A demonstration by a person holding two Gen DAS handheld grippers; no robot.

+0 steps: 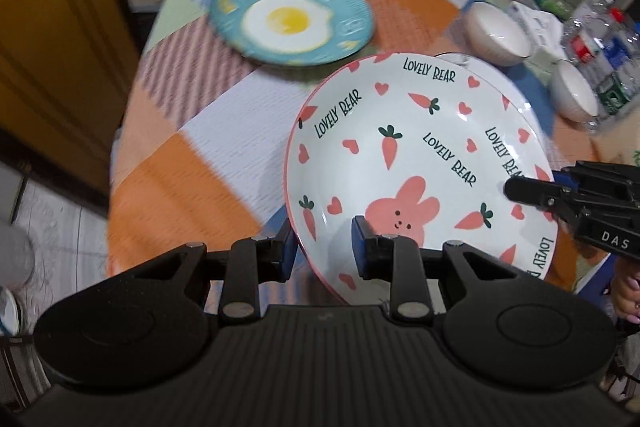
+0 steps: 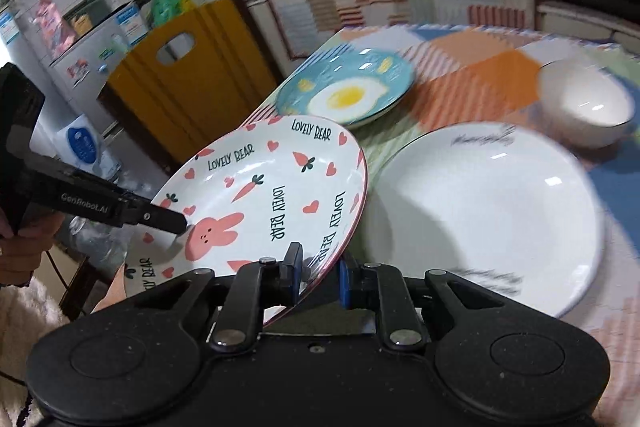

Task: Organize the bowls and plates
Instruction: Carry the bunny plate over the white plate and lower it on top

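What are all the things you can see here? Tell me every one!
bunny plate: one, white with pink bunny, carrots and hearts, held tilted between both grippers
egg plate: one, teal with a fried egg picture, far side of the table
plain plate: one, white, flat on the table beside the bunny plate
bowls: two, white, right side of the table
water bottles: a few, clear, right edge past the bowls
tablecloth: one, orange, blue and white checks, covering the table
left gripper: one, black, shut on the plate's rim
right gripper: one, black, shut on the opposite rim
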